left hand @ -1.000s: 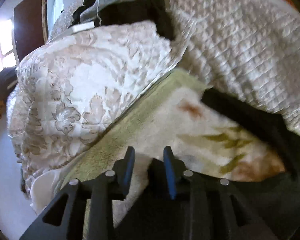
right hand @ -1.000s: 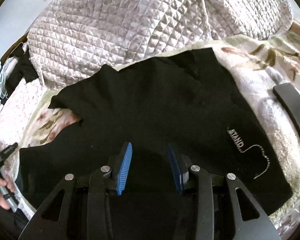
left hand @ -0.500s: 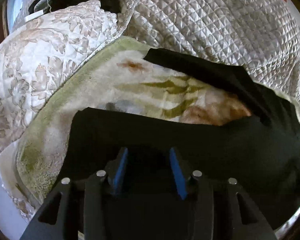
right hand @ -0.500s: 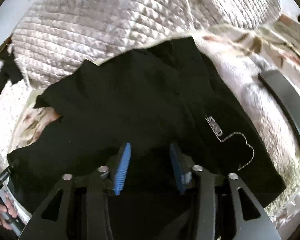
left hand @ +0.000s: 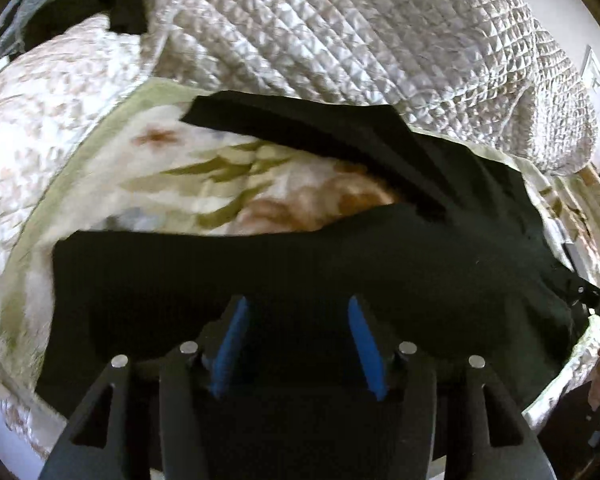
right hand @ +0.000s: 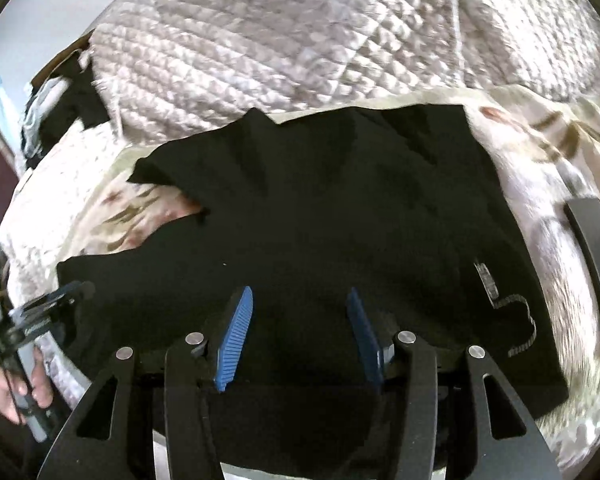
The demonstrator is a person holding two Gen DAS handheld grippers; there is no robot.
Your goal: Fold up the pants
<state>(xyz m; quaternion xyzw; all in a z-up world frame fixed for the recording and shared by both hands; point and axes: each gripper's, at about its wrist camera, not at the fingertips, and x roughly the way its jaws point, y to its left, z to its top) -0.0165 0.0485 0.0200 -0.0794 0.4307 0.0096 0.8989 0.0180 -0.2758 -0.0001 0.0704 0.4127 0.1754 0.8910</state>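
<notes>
Black cloth fills the lower half of both wrist views: the pants [left hand: 340, 264] lie spread on a bed, over a fleecy blanket [left hand: 188, 176] printed with green leaves and brown flowers, with a quilted cover [left hand: 360, 40] heaped behind them. The left claw [left hand: 296, 340] stands with its blue-padded fingers [left hand: 230, 344] wide apart, directly above the near leg of the pants; whether the tips touch the cloth cannot be told. That leg runs across the view from the left edge of the blanket toward the right, while the other leg [left hand: 300, 120] reaches away at an angle toward the quilted cover, leaving a wedge of bare blanket between the two. The right claw [right hand: 298, 336] is likewise spread open, with nothing between its pads, poised over the broad upper part of the pants [right hand: 340, 220]. Just to the right of it, a small pale printed logo [right hand: 504, 304] with a dotted outline shows on the fabric. The cloth is rumpled, with soft folds near the middle. A dark curved band [right hand: 596, 264] lies on the blanket well to the right of the pants. At the lower left of the right wrist view, a hand [right hand: 16, 388] holds the other tool's handle.
</notes>
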